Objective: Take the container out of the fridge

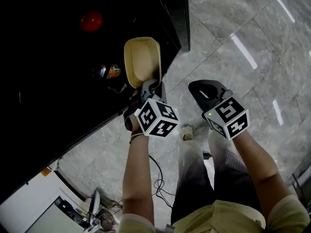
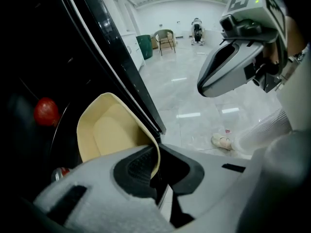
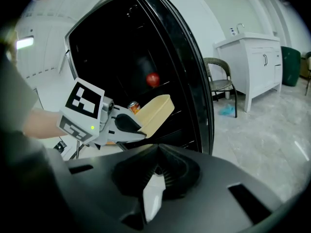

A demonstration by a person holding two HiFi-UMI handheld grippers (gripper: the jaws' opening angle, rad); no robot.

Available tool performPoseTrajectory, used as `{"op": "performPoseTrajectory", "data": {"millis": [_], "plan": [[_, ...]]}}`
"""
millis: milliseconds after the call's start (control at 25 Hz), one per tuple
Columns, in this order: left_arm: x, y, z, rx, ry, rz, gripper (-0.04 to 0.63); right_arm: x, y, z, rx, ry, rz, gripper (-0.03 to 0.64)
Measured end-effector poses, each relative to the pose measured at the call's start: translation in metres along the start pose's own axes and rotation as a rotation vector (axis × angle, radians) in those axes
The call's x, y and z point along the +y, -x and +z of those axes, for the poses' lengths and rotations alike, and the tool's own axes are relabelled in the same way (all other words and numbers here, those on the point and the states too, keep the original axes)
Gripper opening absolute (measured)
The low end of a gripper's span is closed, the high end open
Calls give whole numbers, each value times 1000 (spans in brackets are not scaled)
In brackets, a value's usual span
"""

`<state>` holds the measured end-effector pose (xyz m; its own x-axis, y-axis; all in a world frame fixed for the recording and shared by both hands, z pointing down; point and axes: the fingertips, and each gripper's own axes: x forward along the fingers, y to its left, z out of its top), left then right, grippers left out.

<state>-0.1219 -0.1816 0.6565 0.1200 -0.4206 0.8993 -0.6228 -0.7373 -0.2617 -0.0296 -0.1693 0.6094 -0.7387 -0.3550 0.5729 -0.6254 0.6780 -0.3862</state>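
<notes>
Left gripper (image 1: pixel 148 84), jaws closed on the near end wall of the cream container (image 1: pixel 142 59): one pad lies inside the rim, the other outside, as the left gripper view shows. The container is an open, empty, rounded-rectangular tub. It is held out ahead of the gripper, its far end towards the dark interior of the fridge (image 1: pixel 48 57) and its body at the front edge of the opening. Whether it touches a shelf cannot be told.

The wall is thin and curves where it is pinched, so the tub is judged light, somewhat flexible and smooth. A one-sided rim hold of this kind probably lets it sag or swing. A deeper bite on the end wall, or support under the far end, would be the steadier hold.

Farther inside the fridge are a red round item (image 1: pixel 91 21) and a drinks can (image 1: pixel 112 71), both apart from the tub.

Right gripper (image 1: pixel 206 89), jaws together with nothing between them, hangs over the tiled floor (image 1: pixel 252 33) beside the fridge, well apart from the container.
</notes>
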Motion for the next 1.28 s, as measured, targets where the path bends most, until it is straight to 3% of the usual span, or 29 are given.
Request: {"op": "performPoseTrajectory", "data": {"millis": [400, 1280], "plan": [[-27, 53, 5, -45, -13, -31, 32, 27, 35, 23, -44, -4, -31, 29], [-54, 176, 49, -179, 97, -59, 32, 71, 142, 102, -151, -9, -73, 28]]}}
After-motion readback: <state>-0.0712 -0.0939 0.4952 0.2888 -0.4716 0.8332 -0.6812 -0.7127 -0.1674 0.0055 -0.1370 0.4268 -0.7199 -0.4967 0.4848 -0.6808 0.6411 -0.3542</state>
